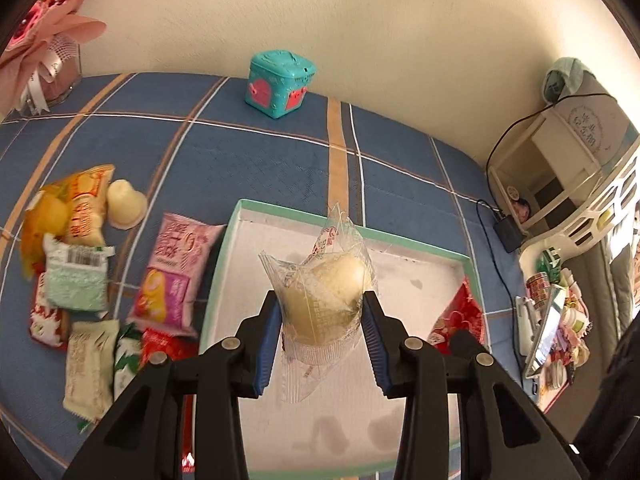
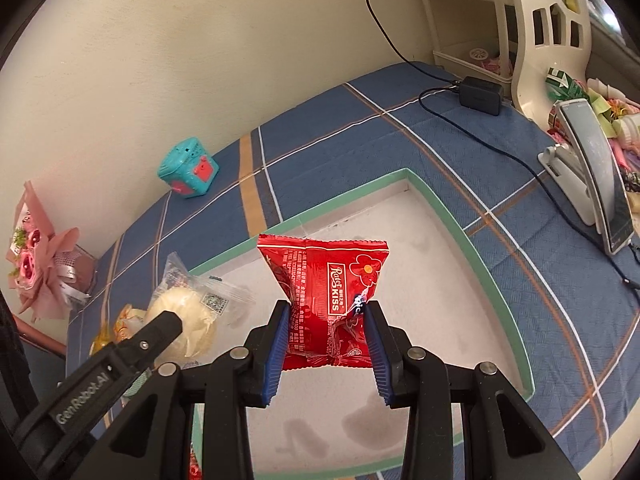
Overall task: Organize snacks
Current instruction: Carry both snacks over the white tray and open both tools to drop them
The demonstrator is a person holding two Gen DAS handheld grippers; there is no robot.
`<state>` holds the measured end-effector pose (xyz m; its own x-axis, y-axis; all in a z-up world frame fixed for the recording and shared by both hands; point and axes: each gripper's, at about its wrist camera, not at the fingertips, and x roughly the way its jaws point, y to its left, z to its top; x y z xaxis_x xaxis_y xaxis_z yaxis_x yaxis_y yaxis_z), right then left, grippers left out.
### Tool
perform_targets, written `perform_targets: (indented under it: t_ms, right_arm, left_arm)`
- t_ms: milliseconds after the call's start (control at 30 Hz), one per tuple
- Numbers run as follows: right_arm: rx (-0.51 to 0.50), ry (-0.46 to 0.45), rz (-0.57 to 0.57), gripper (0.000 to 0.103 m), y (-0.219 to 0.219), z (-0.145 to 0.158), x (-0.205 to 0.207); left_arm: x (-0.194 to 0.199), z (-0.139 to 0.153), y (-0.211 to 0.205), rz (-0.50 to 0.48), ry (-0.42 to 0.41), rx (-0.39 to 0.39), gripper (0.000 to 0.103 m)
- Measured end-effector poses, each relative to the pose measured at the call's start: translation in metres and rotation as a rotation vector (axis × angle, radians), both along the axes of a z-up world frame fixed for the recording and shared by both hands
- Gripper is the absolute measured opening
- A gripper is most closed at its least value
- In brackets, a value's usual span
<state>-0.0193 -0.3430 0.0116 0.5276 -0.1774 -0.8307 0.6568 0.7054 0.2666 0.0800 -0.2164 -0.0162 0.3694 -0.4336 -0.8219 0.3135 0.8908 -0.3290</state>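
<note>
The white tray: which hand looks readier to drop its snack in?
Roughly even; the right, slightly. The right gripper holds its red packet over the tray's bare middle; the left gripper holds its clear-wrapped bun nearer the tray's left edge.

Cloth [image 1: 400,148]: blue, crossed by tan, white and dark stripes in a plaid.
Tray [image 2: 452,216]: mint-green rim, white floor with grey blotches.
Bun packet [image 1: 324,292]: clear wrapper, pale cream bun.
Red packet [image 2: 324,300]: bright red, white lettering, flower outline.
Toy box [image 1: 280,80]: teal with coral-pink panels.
Finger pads [image 1: 268,344]: blue on black.
Pink packet [image 1: 176,268]: pink and magenta.
</note>
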Motion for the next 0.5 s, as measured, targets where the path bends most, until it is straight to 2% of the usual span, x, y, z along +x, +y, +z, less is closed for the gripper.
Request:
perform_targets:
  t_ms: [233,500]
  right_arm:
    - [-0.060,0.031,0.003,0.040,-0.011,-0.004,0.022]
    - [-0.044,0.085,-0.010,0.040,-0.022,-0.020,0.034]
  left_arm:
    - [0.017,-0.015,-0.011,0.006,0.010,-0.002,0.041]
    - [0.027,-0.028,-0.024,-0.007,0.028,0.027,0.043]
